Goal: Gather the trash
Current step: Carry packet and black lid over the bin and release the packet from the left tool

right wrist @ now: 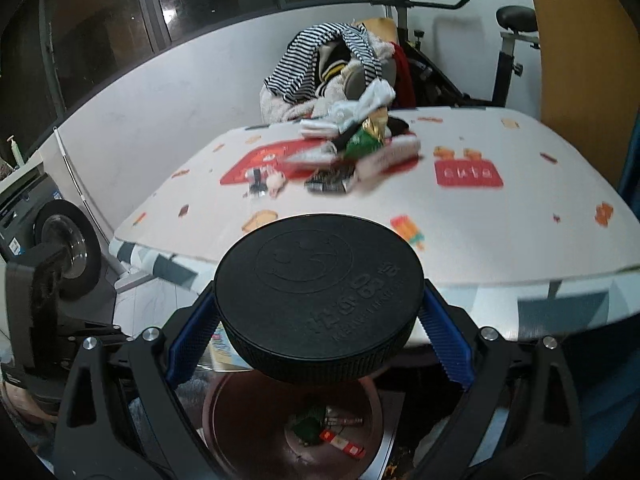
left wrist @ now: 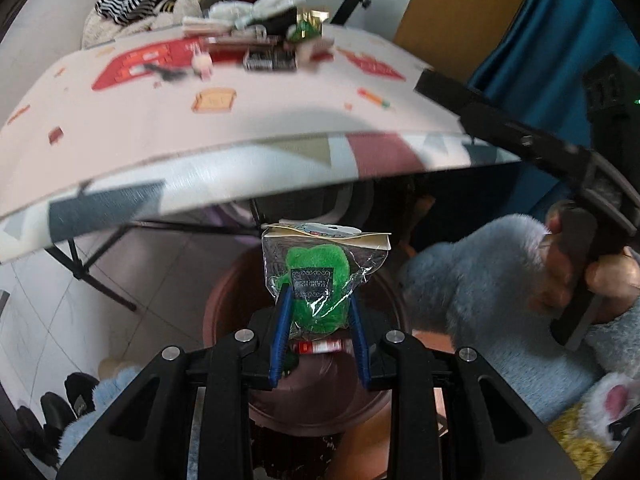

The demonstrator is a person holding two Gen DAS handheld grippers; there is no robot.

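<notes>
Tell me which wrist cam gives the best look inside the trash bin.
Right wrist. It looks down into the brown trash bin and shows its bottom with wrappers lying there, below the black lid held in the right gripper. In the left wrist view the bin is largely hidden behind the green packet in the left gripper.

The black round lid bears an embossed smiley face and raised characters, too faint to read. Beyond the lid, a red patch on the tablecloth carries blurred white letters, also unreadable.

Striped clothes heaped before an exercise bike.
</notes>
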